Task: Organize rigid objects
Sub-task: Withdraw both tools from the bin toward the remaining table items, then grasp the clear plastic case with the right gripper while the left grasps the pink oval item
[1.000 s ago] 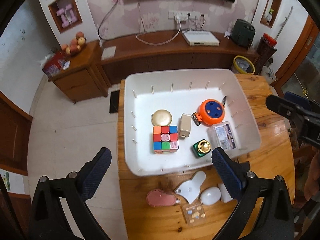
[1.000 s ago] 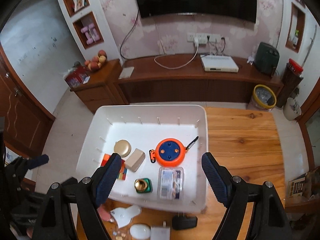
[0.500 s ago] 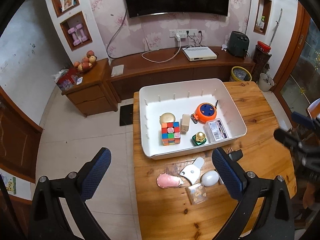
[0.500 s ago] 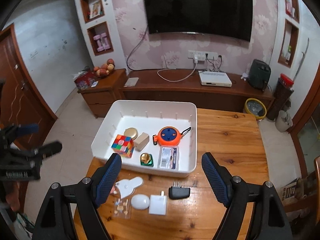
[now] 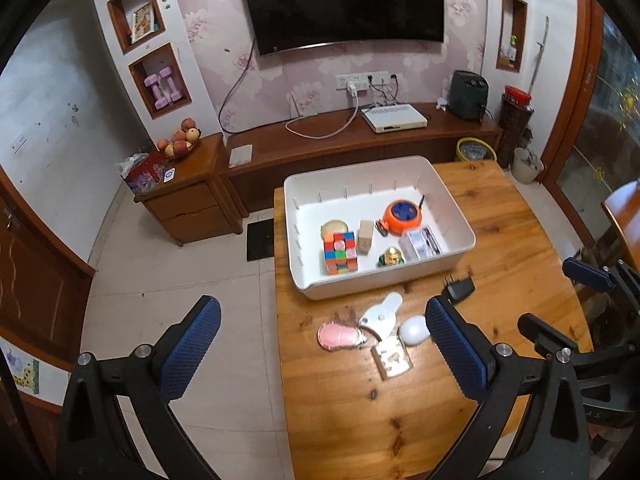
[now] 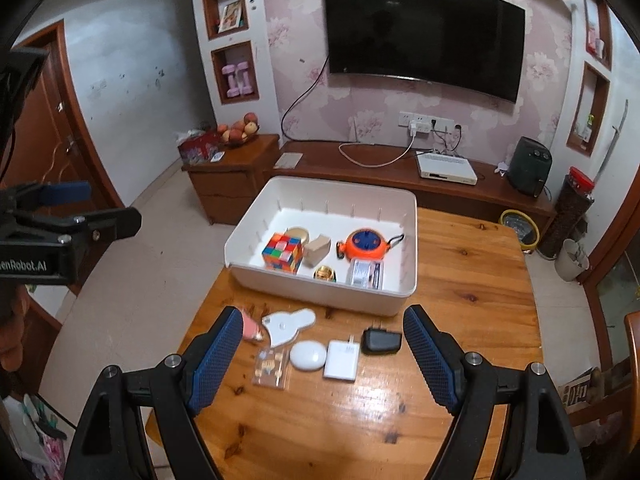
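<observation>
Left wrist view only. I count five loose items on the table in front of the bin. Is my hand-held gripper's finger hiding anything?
Observer: Yes, a sixth. A white charger lies on the table between the white oval case and the black adapter.
Operator: Prongs facing which way?
Observer: Toward the white bin, like the adapter's.
Operator: Right side carrying anything?
Observer: No. The right hand-held gripper is open above those items, with nothing between its pads.
</observation>
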Demonstrator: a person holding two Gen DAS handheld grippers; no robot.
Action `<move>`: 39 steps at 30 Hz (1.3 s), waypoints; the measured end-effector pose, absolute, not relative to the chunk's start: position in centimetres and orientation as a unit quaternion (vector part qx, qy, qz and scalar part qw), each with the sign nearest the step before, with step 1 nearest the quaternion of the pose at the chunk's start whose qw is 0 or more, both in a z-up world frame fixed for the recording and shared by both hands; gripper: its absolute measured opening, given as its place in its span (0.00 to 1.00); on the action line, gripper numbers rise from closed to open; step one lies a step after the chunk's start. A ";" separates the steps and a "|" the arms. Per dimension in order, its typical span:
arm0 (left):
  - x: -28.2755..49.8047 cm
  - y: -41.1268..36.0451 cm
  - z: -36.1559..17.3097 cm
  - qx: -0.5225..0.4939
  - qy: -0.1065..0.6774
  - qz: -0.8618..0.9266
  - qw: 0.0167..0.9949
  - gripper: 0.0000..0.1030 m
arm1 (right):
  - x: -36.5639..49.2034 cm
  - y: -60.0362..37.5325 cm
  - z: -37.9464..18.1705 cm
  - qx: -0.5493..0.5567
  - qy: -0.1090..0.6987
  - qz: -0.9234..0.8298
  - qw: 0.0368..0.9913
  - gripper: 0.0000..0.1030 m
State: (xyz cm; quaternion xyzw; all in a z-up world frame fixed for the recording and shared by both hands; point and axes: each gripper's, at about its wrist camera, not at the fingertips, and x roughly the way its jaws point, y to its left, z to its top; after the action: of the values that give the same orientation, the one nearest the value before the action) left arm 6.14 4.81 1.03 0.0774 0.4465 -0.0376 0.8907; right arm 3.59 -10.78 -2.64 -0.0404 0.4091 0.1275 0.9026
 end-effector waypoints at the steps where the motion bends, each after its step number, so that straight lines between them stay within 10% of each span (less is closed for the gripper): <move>1: 6.0 4.8 0.7 0.081 0.449 -0.041 0.889 0.99 | 3.3 -10.7 -3.1 -0.042 0.413 0.128 0.901 0.81; 39: 14.3 5.2 -24.9 0.347 0.507 -0.387 0.687 0.99 | 5.9 0.9 -25.5 -0.034 0.504 -0.016 0.863 0.77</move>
State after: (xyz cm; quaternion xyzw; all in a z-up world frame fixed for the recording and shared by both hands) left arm 14.33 5.24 -24.86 0.3473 0.5075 -0.3866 0.6873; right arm 5.91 0.90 -25.53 -0.0345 0.5041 -0.0156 0.8628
